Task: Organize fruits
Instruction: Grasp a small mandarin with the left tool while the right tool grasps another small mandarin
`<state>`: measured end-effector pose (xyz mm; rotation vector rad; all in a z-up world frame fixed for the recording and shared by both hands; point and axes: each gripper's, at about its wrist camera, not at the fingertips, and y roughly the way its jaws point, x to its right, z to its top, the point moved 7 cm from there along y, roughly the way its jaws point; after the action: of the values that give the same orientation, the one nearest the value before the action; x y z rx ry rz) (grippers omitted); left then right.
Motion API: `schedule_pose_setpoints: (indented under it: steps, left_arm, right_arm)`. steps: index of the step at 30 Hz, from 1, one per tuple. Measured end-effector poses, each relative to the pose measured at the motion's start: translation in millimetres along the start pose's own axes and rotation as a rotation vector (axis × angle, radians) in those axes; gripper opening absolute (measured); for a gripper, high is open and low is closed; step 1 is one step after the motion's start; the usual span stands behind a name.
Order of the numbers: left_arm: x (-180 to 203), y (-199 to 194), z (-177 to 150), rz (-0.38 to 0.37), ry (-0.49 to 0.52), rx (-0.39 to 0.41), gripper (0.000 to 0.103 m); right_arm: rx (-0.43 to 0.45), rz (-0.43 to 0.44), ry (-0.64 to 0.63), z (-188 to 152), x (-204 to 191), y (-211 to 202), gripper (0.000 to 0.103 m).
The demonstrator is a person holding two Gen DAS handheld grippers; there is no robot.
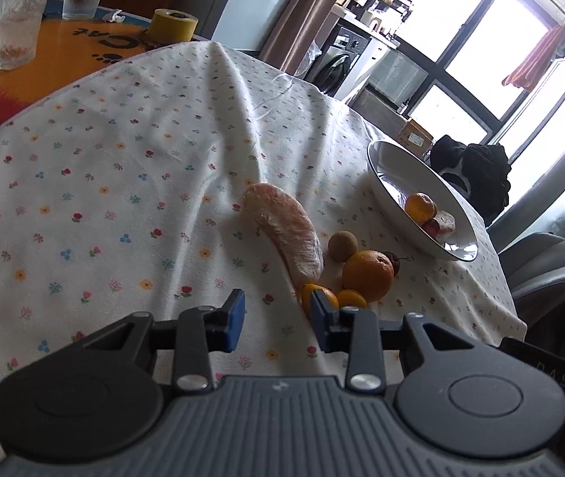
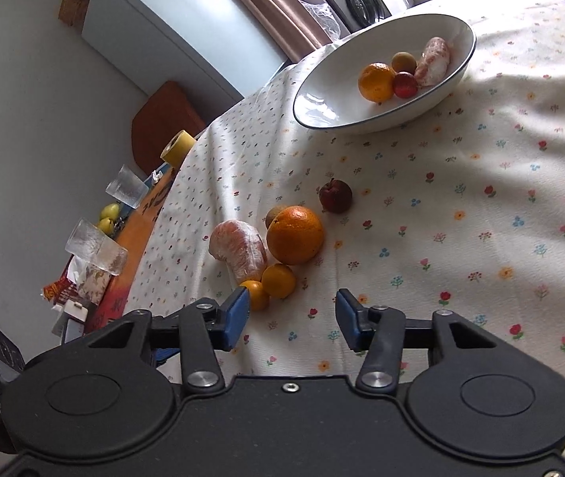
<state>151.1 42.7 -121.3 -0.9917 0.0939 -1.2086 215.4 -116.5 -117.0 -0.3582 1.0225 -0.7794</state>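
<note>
Both tools are held spread wide with nothing between the blue pads: the left tool (image 1: 277, 320) and the right tool (image 2: 293, 315) are poised just above the cloth-covered bench (image 2: 461, 183). A wrapped pomelo segment (image 2: 238, 248), a large orange (image 2: 295, 234), two small mandarins (image 2: 278, 280) and a dark red fruit (image 2: 335, 196) are clustered on the cloth. A few fruits are seen in the white bowl (image 2: 322, 111) beyond.
</note>
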Motion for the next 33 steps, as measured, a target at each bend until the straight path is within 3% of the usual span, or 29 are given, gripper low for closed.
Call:
schedule_pose_setpoints:
  steps: [7,12,20,28,33]
  left_arm:
    - [2,10,7,0.007,-0.117,-0.002,0.029]
    - [9,20,7,-0.009,-0.127,-0.033,0.029]
    - [16,28,5,-0.030,-0.163,-0.055,0.017]
    - [15,34,1,-0.054,-0.229,-0.082,0.018]
    - [15,35,-1,-0.049,-0.226,-0.070,0.019]
  right_arm:
    - [-0.004,-0.003,0.094,1,0,15,0.045]
    - [-0.015,-0.001,0.118,4,0,24,0.044]
    - [-0.026,0.022,0.188,7,1,33,0.037]
    - [-0.031,0.033,0.277,6,7,40,0.037]
    - [-0.021,0.017,0.291,5,10,42,0.025]
